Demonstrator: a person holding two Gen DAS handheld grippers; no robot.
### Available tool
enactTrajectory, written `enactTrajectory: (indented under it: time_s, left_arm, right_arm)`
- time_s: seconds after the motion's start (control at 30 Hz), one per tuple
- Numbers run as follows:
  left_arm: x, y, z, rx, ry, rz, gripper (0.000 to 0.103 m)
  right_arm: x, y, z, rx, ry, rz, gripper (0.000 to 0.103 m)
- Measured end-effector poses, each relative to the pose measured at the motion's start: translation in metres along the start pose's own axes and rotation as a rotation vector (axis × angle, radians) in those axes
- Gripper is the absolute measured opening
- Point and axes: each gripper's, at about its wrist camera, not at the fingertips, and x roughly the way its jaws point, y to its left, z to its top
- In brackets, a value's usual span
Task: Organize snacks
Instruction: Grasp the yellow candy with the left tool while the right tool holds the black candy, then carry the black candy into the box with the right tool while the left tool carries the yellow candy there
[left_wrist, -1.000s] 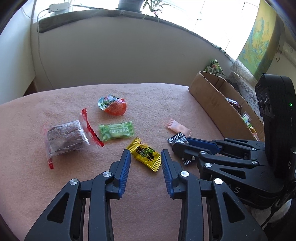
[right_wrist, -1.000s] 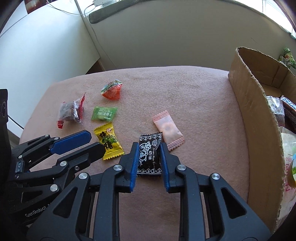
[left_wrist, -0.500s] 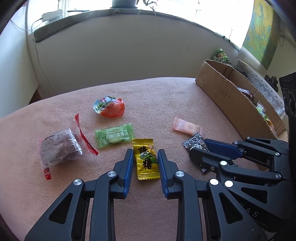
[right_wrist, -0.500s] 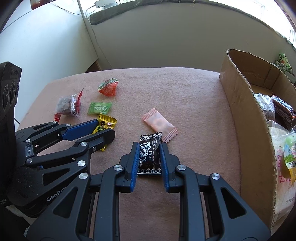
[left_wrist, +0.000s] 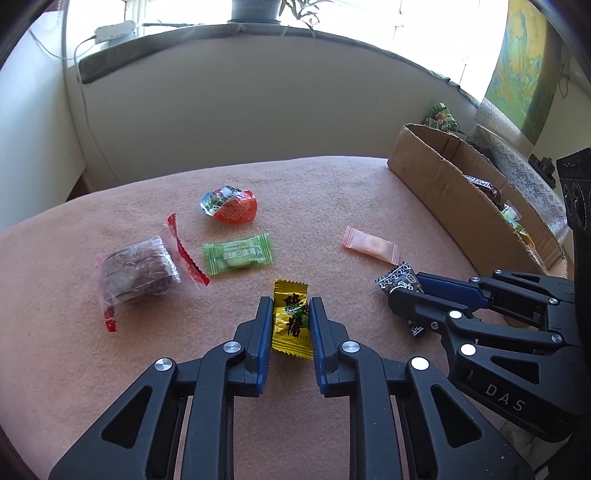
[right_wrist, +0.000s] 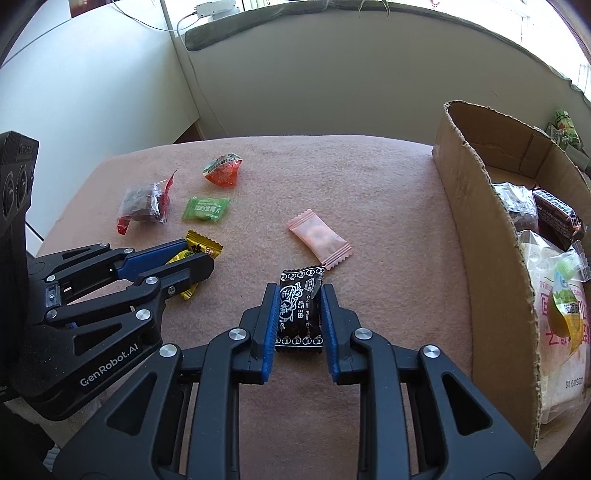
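L gripper (left_wrist: 291, 321): jaws have just closed in, now narrow, blue pads pressed on both sides of the yellow candy (left_wrist: 290, 320), which lies on the pink cloth (left_wrist: 332, 184). R gripper (right_wrist: 298, 314): narrow too, clamped on the black candy (right_wrist: 299, 314), also on the cloth, near the cardboard box (right_wrist: 480, 236) w/ several snacks inside. Loose on the cloth, 4 more: 1 green candy (left_wrist: 238, 254), 1 pink packet (left_wrist: 370, 245), 1 orange jelly cup (left_wrist: 231, 206), 1 brown cake in clear wrap (left_wrist: 138, 273).
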Motion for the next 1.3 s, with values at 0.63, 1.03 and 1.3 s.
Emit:
enactTrajectory:
  time_s: [0.63, 1.03, 1.3]
  left_arm:
    - [-0.066, -0.033, 0.009, 0.027, -0.142, -0.061, 0.018]
    - [-0.074, -0.079, 0.026, 0.074, -0.185, -0.122, 0.018]
    - [-0.067, -0.118, 0.035, 0.101, -0.187, -0.185, 0.018]
  right_arm:
    - [-0.063, -0.006, -0.001, 0.012, -0.115, 0.039, 0.023]
    - [-0.106, -0.035, 0.000, 0.034, -0.196, 0.029, 0.023]
    - [-0.132, -0.078, -0.005, 0.077, -0.228, -0.038, 0.023]
